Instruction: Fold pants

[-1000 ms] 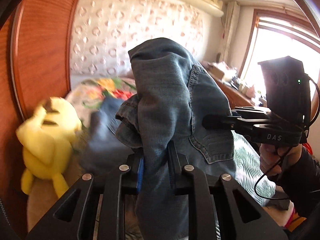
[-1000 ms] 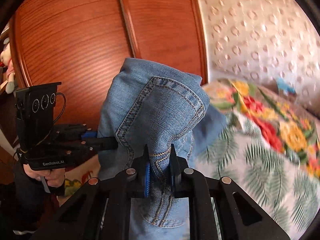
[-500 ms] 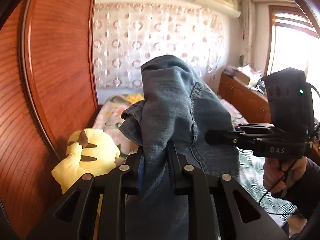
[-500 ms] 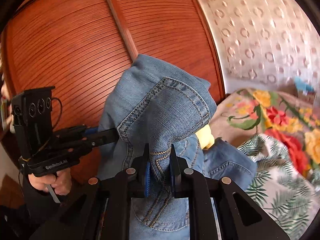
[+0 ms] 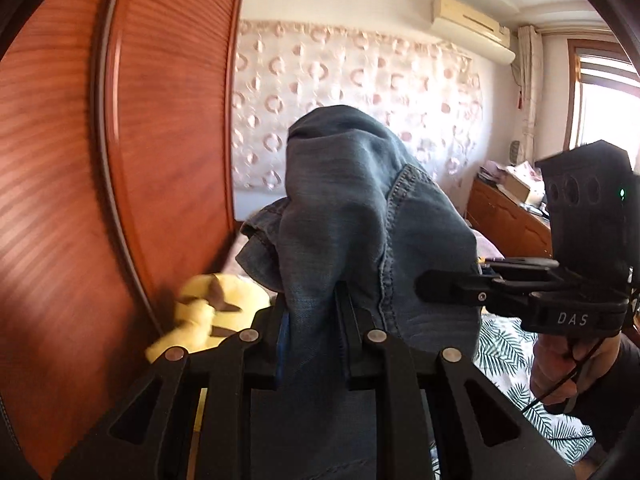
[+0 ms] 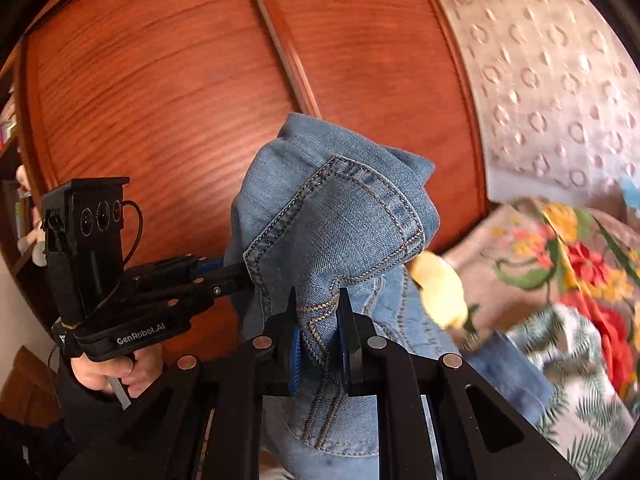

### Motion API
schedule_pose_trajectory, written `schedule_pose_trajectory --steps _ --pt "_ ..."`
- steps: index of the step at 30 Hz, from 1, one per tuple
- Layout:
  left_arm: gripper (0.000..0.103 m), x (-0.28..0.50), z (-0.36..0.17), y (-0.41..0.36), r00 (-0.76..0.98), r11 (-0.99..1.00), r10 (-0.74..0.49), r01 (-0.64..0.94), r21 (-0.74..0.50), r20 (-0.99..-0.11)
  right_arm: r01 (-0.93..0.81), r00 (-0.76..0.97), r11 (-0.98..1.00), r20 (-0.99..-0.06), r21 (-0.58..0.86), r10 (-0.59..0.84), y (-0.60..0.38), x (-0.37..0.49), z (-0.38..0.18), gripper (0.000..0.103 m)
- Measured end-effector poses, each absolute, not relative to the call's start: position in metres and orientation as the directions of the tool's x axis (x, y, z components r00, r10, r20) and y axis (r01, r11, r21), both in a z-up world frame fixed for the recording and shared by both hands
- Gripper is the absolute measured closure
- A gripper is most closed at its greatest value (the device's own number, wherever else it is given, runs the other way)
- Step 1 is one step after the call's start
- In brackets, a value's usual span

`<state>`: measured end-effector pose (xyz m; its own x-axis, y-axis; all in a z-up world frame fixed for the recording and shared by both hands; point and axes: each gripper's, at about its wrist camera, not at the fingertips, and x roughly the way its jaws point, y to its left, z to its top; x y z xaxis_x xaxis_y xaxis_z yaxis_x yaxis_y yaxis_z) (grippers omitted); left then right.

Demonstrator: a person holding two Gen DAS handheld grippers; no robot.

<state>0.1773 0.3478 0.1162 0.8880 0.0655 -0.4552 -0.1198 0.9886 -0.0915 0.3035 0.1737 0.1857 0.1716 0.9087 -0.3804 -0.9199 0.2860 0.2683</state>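
The pants point(image 5: 360, 216) hung in the air above the bed point(image 6: 560, 264), each end of the bunched waist clamped by the left gripper point(image 5: 312, 328) and right gripper point(image 6: 318, 332). The denim looked heavy, limp and thick-seamed, so the stiff waistband seemed the surest hold.

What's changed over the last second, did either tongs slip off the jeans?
No slip. Both tongs have tilted upward: in the left wrist view the bed has dropped nearly out of sight, the air conditioner and the wardrobe door fill more of it, and the yellow plush sits lower. Left tongs and right tongs stay clamped on the jeans.
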Motion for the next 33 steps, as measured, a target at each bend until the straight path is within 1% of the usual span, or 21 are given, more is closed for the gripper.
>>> schedule_pose_trajectory --steps 3,5,6,7,11,13,15,16,18,19,20,21,23,27,28,29,31,33 --pt "0.083 0.180 0.121 0.345 0.883 0.992 0.066 -0.109 -0.065 -0.465 -0.904 0.130 0.255 -0.347 0.343 0.929 0.169 0.313 0.176 0.089" --pt "0.083 0.197 0.107 0.336 0.865 0.995 0.041 -0.080 -0.057 -0.500 -0.886 0.140 0.279 -0.361 0.370 0.922 0.161 0.326 0.158 0.089" --pt "0.083 0.207 0.097 0.334 0.855 0.996 0.028 -0.068 -0.060 -0.517 -0.871 0.142 0.297 -0.377 0.392 0.915 0.155 0.334 0.146 0.089" --pt "0.083 0.224 0.078 0.327 0.832 0.997 0.008 -0.050 -0.061 -0.555 -0.853 0.149 0.321 -0.398 0.411 0.905 0.148 0.344 0.131 0.089" --pt "0.084 0.286 0.000 0.299 0.723 0.995 -0.069 -0.002 -0.102 -0.687 -0.783 0.227 0.467 -0.510 0.412 0.830 0.113 0.383 0.070 0.088" --pt "0.086 0.305 -0.028 0.286 0.686 0.993 -0.098 0.018 -0.118 -0.721 -0.743 0.263 0.540 -0.569 0.396 0.779 0.096 0.404 0.043 0.088" --pt "0.086 0.313 -0.037 0.274 0.683 0.994 -0.104 0.039 -0.106 -0.723 -0.724 0.286 0.583 -0.609 0.368 0.740 0.086 0.416 0.029 0.086" --pt "0.086 0.315 -0.038 0.272 0.681 0.994 -0.102 0.040 -0.102 -0.725 -0.719 0.295 0.602 -0.632 0.347 0.717 0.083 0.420 0.023 0.082" --pt "0.086 0.322 -0.041 0.274 0.676 0.994 -0.096 0.031 -0.101 -0.731 -0.718 0.290 0.612 -0.657 0.332 0.696 0.083 0.431 0.017 0.071" --pt "0.086 0.326 -0.044 0.276 0.670 0.995 -0.083 0.021 -0.093 -0.738 -0.709 0.295 0.623 -0.664 0.330 0.687 0.080 0.435 0.015 0.064" --pt "0.086 0.327 -0.045 0.274 0.665 0.996 -0.071 0.013 -0.083 -0.744 -0.703 0.302 0.632 -0.666 0.327 0.682 0.080 0.440 0.014 0.058" --pt "0.086 0.327 -0.048 0.276 0.661 0.997 -0.057 0.005 -0.071 -0.748 -0.700 0.307 0.636 -0.667 0.325 0.678 0.084 0.444 0.015 0.055" --pt "0.086 0.330 -0.053 0.274 0.655 0.998 -0.042 -0.006 -0.060 -0.754 -0.694 0.345 0.656 -0.662 0.298 0.666 0.078 0.446 0.020 0.055" --pt "0.086 0.330 -0.056 0.276 0.648 0.999 -0.003 -0.037 -0.036 -0.762 -0.687 0.474 0.691 -0.584 0.223 0.659 0.050 0.413 0.056 0.055" --pt "0.086 0.329 -0.056 0.278 0.648 0.998 -0.002 -0.042 -0.038 -0.762 -0.703 0.481 0.677 -0.557 0.216 0.677 0.049 0.405 0.061 0.056" --pt "0.086 0.327 -0.055 0.278 0.649 0.998 -0.004 -0.043 -0.042 -0.761 -0.718 0.486 0.664 -0.533 0.208 0.693 0.050 0.398 0.064 0.060" --pt "0.086 0.321 -0.052 0.277 0.654 0.998 -0.009 -0.043 -0.049 -0.756 -0.760 0.461 0.619 -0.507 0.197 0.728 0.060 0.391 0.065 0.065" --pt "0.086 0.316 -0.051 0.276 0.655 0.998 -0.005 -0.044 -0.044 -0.756 -0.779 0.450 0.605 -0.524 0.166 0.723 0.072 0.388 0.055 0.067"
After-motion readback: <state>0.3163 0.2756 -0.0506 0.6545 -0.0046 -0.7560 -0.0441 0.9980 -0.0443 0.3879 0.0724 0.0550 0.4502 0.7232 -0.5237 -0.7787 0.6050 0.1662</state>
